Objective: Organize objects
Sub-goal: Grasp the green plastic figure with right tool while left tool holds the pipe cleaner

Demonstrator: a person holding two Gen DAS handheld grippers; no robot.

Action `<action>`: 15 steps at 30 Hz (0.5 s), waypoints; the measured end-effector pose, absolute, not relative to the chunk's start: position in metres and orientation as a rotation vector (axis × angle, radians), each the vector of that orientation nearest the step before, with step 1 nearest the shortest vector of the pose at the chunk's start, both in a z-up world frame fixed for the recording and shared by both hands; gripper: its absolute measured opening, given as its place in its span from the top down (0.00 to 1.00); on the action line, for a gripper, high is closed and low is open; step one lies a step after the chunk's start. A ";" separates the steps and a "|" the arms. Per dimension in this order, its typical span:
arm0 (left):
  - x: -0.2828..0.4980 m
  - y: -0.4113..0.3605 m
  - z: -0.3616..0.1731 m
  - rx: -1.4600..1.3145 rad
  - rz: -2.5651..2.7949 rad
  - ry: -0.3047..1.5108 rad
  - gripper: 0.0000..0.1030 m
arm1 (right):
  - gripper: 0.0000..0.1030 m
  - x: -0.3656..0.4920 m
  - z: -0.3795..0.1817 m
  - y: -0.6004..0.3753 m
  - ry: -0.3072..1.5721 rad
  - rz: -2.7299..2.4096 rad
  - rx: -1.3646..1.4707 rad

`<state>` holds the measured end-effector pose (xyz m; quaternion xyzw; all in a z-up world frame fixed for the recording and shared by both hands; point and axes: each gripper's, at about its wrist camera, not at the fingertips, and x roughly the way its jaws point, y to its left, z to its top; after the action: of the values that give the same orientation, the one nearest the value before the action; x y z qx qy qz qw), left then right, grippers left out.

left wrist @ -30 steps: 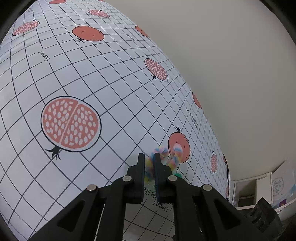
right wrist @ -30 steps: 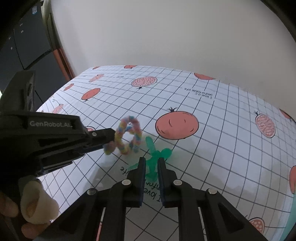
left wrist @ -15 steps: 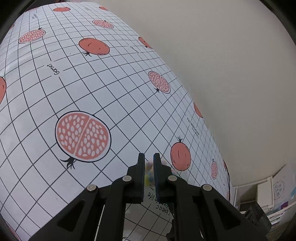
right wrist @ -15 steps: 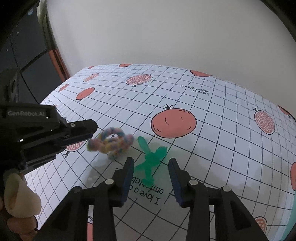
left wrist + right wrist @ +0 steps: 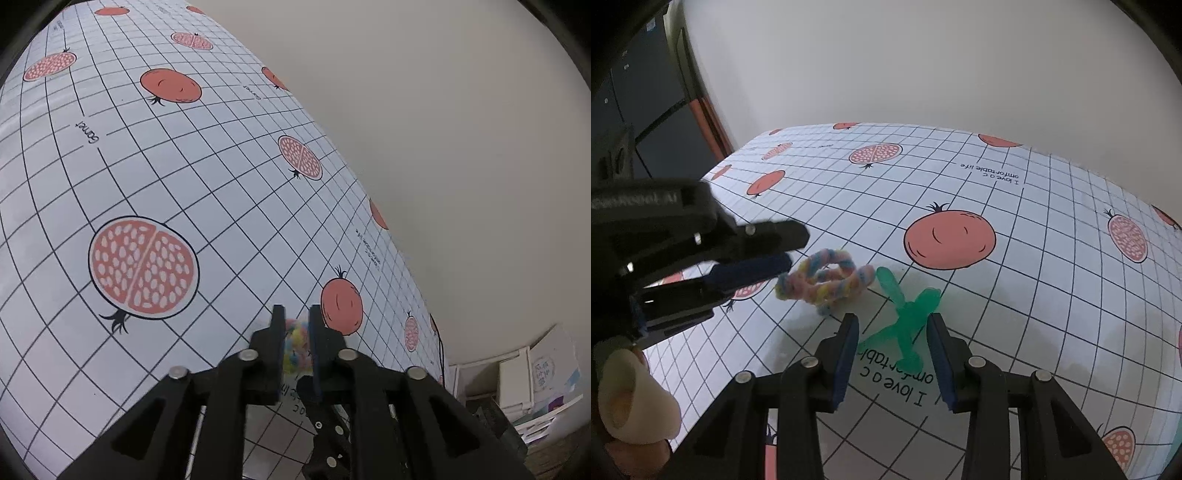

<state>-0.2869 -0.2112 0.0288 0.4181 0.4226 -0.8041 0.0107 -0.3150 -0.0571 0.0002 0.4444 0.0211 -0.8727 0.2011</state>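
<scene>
Since a second ago our right tongs [image 5: 892,338] have gone from pinched together on the green piece to spread wide, and the twisted ring has dropped from upright in the air to lying flat on the table.

Table [image 5: 1052,229]: white cloth with a black grid and red pomegranate prints, carrying both task things near its front edge.

Left tongs [image 5: 783,254]: they come in from the left in the right wrist view, tips touching or just off the ring's left end. In the left wrist view [image 5: 296,334] there is a narrow gap between the fingers with pastel fuzz showing in it. We cannot tell whether they are clamped on it or merely slack around it.

Pastel twisted pipe-cleaner ring [image 5: 823,275]: flat on the table, just left of the green piece, its right end touching or nearly touching that piece's far tip.

Translucent green plastic airplane-shaped toy [image 5: 905,314]: flat on the table, long axis running from far-left to near-right, tail end lying between the right fingers.

Key relation: the toy sits directly ahead of, and partly inside, the open right tongs, so the right hand is much the nearer. Its axis is skewed to the fingers, so we judge a re-grip would close across the narrow body near the tail. Risk: the ring lies close to the left finger [image 5: 846,354] and could get nudged.
</scene>
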 end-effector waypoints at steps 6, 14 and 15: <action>-0.288 -0.208 0.030 1.331 -2.528 1.291 0.59 | 0.65 -0.313 0.000 -0.058 0.074 -2.450 1.242; -0.292 -0.194 0.027 1.405 -2.548 1.214 0.60 | 0.67 -0.314 0.001 -0.053 0.051 -2.446 1.245; -0.292 -0.193 0.026 1.409 -2.545 1.209 0.60 | 0.67 -0.314 0.001 -0.052 0.046 -2.447 1.244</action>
<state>-0.2922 -0.1934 0.0262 0.4472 0.3836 -0.8080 -0.0043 -0.3135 -0.0525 0.0010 0.4442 0.0163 -0.8739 0.1967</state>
